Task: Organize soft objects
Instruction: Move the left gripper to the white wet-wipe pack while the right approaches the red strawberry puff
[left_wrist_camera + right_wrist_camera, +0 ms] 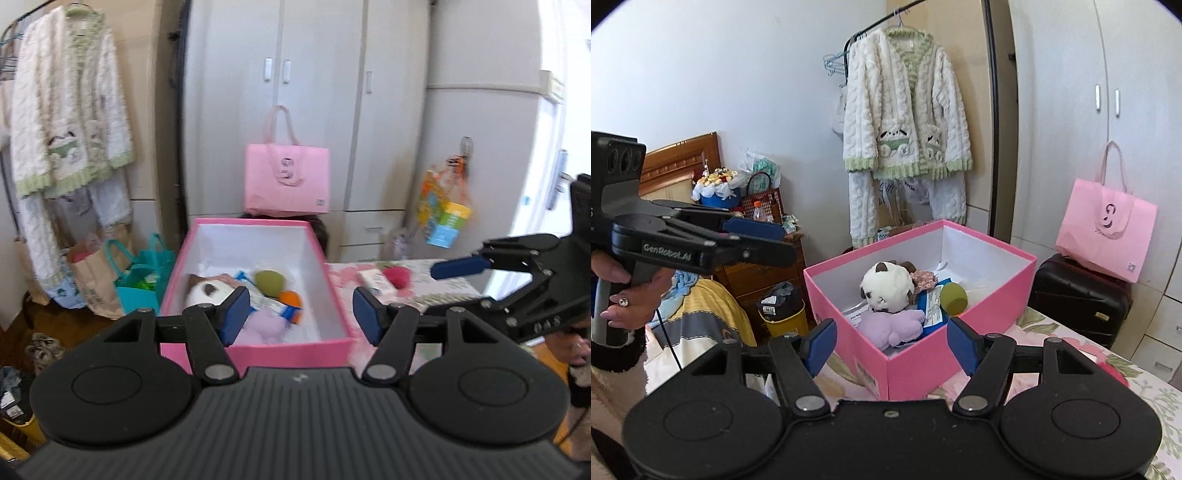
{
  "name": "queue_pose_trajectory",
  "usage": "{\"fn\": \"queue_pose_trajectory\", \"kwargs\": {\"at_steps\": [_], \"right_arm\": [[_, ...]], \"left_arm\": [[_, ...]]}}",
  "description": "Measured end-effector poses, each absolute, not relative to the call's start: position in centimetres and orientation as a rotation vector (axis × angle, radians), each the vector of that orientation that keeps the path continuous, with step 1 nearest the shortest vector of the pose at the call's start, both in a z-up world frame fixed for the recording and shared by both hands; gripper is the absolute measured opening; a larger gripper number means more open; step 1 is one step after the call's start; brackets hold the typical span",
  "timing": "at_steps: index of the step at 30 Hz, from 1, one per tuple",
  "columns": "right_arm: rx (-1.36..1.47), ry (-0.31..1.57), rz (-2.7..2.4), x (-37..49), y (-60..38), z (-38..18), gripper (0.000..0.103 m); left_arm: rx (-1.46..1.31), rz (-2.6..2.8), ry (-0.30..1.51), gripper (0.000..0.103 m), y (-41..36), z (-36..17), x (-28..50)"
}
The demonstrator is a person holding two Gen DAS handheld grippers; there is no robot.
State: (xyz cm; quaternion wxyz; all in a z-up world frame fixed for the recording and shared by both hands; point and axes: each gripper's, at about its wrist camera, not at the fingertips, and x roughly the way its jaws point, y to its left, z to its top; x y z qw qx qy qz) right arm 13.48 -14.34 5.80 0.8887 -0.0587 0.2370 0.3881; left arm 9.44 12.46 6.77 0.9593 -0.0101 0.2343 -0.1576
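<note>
The pink box sits open on a floral-covered bed, its long axis running away from the left gripper toward the wardrobe. Seen from the right wrist, one corner of the box points at the right gripper.

Inside the box, a white plush with brown ears lies near the left wall, face tilted down toward the near end. A purple plush lies just in front of it, touching it, stretched roughly across the box. A green egg-shaped toy rests against the right wall, its long axis leaning toward the far end. From the left wrist an orange toy shows just beside the green one, with blue-and-white packets under them.

Outside the box, on the bed to its right, a red plush lies next to a small white carton.

Both grippers hover empty, each with its blue-padded fingers spread apart. The left one is above the near end of the box; the right one is beyond the box's near corner, over the bed. The right gripper also shows in the left view, above the red plush.

A pink bag stands behind the box on a black suitcase.
</note>
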Motion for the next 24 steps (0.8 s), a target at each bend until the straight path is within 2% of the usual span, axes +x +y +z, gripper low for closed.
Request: {"fn": "queue_pose_trajectory", "kwargs": {"at_steps": [13,24], "right_arm": [[-0.079,0.478,0.678,10.1,-20.6,6.1,0.074],[-0.017,0.474,0.612,12.2,-25.1,5.0,0.075]], "left_arm": [[0.030,-0.515,0.505,0.063,6.9,7.0,6.6],[0.024,-0.609,0.642,0.065,0.6,3.6,11.6]]}}
